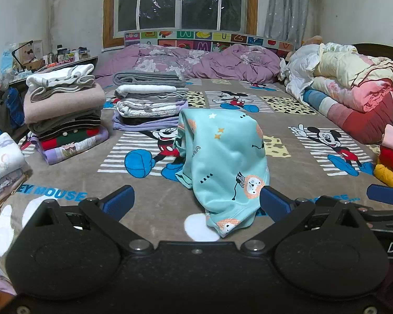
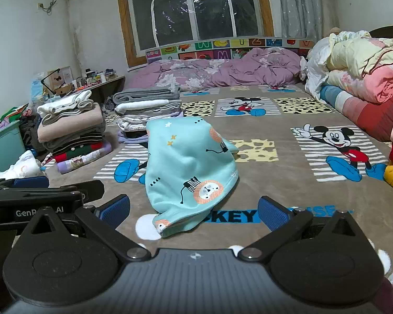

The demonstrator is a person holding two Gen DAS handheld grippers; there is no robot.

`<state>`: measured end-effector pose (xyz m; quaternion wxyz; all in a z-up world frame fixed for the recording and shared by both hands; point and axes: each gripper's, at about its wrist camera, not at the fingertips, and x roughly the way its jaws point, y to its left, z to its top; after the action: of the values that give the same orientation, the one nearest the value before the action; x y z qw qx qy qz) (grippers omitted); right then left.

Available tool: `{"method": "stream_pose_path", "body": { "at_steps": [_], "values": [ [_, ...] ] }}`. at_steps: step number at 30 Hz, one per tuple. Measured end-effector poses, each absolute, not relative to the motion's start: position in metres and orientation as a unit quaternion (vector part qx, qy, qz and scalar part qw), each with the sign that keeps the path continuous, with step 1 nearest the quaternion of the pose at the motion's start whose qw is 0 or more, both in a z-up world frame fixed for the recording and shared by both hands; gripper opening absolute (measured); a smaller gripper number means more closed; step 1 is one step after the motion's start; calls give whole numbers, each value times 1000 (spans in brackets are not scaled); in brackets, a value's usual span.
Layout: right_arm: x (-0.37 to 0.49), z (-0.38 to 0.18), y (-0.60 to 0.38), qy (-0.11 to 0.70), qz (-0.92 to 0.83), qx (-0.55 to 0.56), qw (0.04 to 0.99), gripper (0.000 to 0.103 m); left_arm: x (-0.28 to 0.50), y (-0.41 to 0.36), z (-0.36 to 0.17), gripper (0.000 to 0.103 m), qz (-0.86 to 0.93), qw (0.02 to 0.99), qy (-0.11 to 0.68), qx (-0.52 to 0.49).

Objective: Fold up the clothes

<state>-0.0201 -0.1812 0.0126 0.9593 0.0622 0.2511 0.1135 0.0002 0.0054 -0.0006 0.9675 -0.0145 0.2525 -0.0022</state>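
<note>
Both grippers, left [image 1: 196,204] and right [image 2: 194,213], spread wide and empty; crumpled teal printed garment [image 2: 188,167] at 12 o'clock: pickup pending, next pinch its near hem.

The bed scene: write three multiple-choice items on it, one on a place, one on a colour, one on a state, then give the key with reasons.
1. Where does the printed garment lie?
A. On top of a folded stack
B. On the blanket, in front of both grippers
C. On the desk

2. What is the garment's main colour?
A. Light teal
B. Purple
C. Red

3. How do the left gripper and right gripper stand?
A. Both shut on the garment
B. Left shut, right open
C. Both open, holding nothing

Key:
1 B: it sits crumpled on the blanket, apart from the folded stacks.
2 A: the cloth is light teal with orange figures.
3 C: both views show the blue pads wide apart, with no cloth clamped between them.
</note>
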Motion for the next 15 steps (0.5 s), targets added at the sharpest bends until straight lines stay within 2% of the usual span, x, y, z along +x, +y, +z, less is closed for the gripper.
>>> {"method": "stream_pose_path", "body": {
  "at_steps": [15],
  "values": [
    [-19,13,-180,249,116,64,959,103,0,6,-1,103,-4,968,252,-16]
  ]
}}
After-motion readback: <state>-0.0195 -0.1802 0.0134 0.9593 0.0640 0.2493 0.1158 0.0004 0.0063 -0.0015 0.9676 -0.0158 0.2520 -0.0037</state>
